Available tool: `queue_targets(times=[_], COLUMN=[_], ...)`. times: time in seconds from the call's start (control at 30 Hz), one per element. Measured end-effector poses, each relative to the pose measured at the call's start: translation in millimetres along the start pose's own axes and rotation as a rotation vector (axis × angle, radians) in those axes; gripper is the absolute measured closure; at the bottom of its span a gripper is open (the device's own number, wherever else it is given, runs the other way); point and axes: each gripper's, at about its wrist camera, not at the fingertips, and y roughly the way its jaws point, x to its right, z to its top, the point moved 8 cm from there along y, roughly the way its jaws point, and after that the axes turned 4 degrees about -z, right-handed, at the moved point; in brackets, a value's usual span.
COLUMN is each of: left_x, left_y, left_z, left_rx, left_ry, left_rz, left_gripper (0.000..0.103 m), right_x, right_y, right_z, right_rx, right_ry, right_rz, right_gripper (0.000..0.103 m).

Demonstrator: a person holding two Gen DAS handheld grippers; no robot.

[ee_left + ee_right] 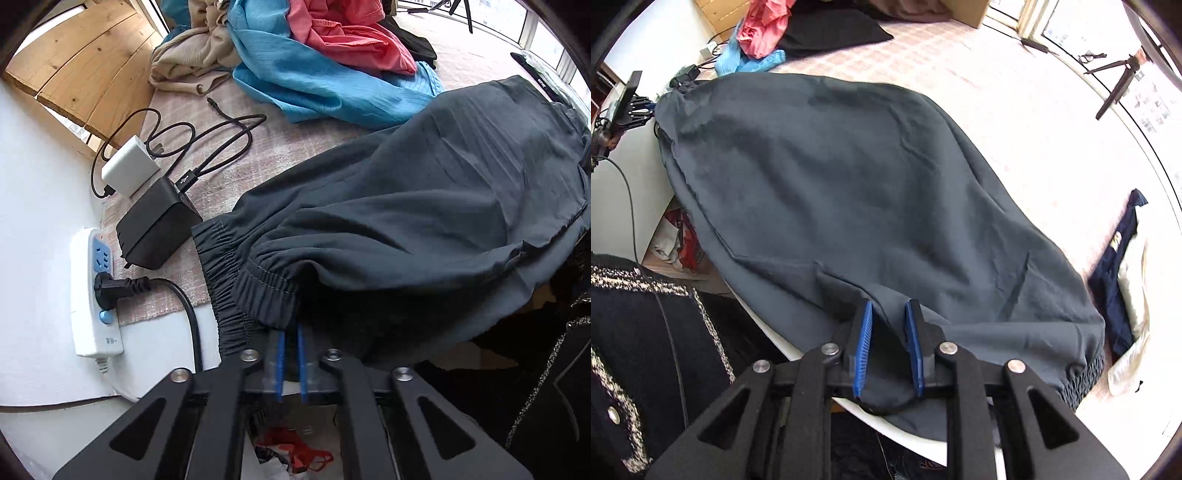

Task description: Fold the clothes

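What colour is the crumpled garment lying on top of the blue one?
Coral pink garment; blue garment beneath. Clearest in left wrist view.

Dk grey trousers (849,177); pink-checked cloth (1015,92).

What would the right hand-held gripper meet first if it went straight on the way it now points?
The dark grey garment: the right hand-held gripper already has a fold of it between its open fingers, and the cloth stretches on ahead. Beyond lies the pink checked cover, though depth is uncertain.
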Motion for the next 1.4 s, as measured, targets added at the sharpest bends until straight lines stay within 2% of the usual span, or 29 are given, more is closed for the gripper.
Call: queue_targets(times=[0.07, 0.13, 0.2, 0.33, 0.4, 0.47, 0.53, 0.6, 0.67, 0.7, 0.73, 0.8, 0.87, 0.9, 0.93, 1.0, 1.07, 1.1, 1.27, 1.3, 1.33, 1.4], left_x=[-2.3, -4.6, -6.9, -11.4, -11.3, -6.2, -7.4, -9.8, -12.8, -10.0, -4.2, 8.2, 19.5, 21.2, 22.2, 19.4, 16.5, 15.1, 15.8, 16.3, 16.5, 14.9], left_y=[-6.8, -13.6, -20.5, -34.4, -15.0, 0.7, -2.1, -10.7, -25.7, -34.1, -41.0, -53.8, -58.2, -57.1, -55.5, -43.1, -33.0, -28.1, -21.7, -21.8, -25.0, -38.1], left_z=[-2.2, -4.4, -6.6, -11.0, -38.8, -64.6, -74.2, -76.9, -71.4, -68.3, -64.7, -57.2, -46.6, -41.4, -36.2, -26.7, -23.9, -22.8, -23.8, -23.9, -22.5, -17.5], left_rx=[0.011, 0.022, 0.034, 0.056, -0.019, -0.074, -0.054, -0.017, 0.037, 0.069, 0.091, 0.128, 0.152, 0.152, 0.149, 0.136, 0.126, 0.122, 0.124, 0.126, 0.139, 0.183], left_ry=[0.009, 0.017, 0.026, 0.043, 0.037, -0.013, -0.096, -0.181, -0.263, -0.282, -0.283, -0.277, -0.262, -0.253, -0.245, -0.247, -0.266, -0.277, -0.269, -0.263, -0.249, -0.232], left_rz=[0.017, 0.035, 0.052, 0.086, 0.096, 0.049, -0.012, -0.067, -0.115, -0.143, -0.161, -0.194, -0.214, -0.206, -0.194, -0.160, -0.179, -0.191, -0.199, -0.198, -0.183, -0.150], left_gripper=[0.100, 0.100, 0.100, 0.099, 0.096, 0.096, 0.095, 0.091, 0.082, 0.073, 0.062, 0.050, 0.045, 0.040, 0.039, 0.040, 0.052, 0.064, 0.075, 0.076, 0.076, 0.077], right_x=[-14.3, -19.1, -15.4, 21.3, 32.0, 37.0, 26.3, 0.3, -35.8, -55.0, -76.7, -129.5, -175.9, -200.1, -227.0, -274.7, -305.4, -320.3, -349.9, -351.5, -352.8, -353.3], right_y=[8.9, 27.9, 44.4, 52.1, 35.7, 15.0, -7.2, -23.8, -31.1, -31.8, -30.0, -18.9, -3.3, 6.5, 19.0, 43.4, 64.5, 75.0, 116.1, 119.7, 122.6, 106.2], right_z=[12.8, 12.4, -5.6, -42.5, -43.5, -36.3, -9.3, 30.9, 76.1, 104.1, 129.8, 187.4, 239.5, 264.3, 286.8, 327.0, 346.1, 354.6, 354.8, 352.9, 351.1, 347.1], right_rx=[0.005, -0.070, -0.166, -0.296, -0.285, -0.245, -0.161, -0.061, 0.024, 0.067, 0.100, 0.155, 0.200, 0.219, 0.226, 0.225, 0.193, 0.175, 0.087, 0.083, 0.081, 0.147], right_ry=[-0.063, -0.112, -0.095, -0.026, 0.022, 0.053, 0.052, 0.024, -0.057, -0.114, -0.173, -0.299, -0.414, -0.464, -0.510, -0.596, -0.659, -0.689, -0.795, -0.806, -0.814, -0.821], right_rz=[0.016, -0.010, 0.007, -0.078, -0.082, -0.086, -0.083, -0.038, 0.012, 0.030, 0.060, 0.135, 0.168, 0.184, 0.201, 0.238, 0.276, 0.294, 0.328, 0.321, 0.309, 0.318], right_gripper=[0.081, 0.081, 0.081, 0.081, 0.081, 0.081, 0.081, 0.081, 0.081, 0.081, 0.081, 0.080, 0.077, 0.075, 0.070, 0.069, 0.069, 0.069, 0.069, 0.075, 0.100, 0.101])
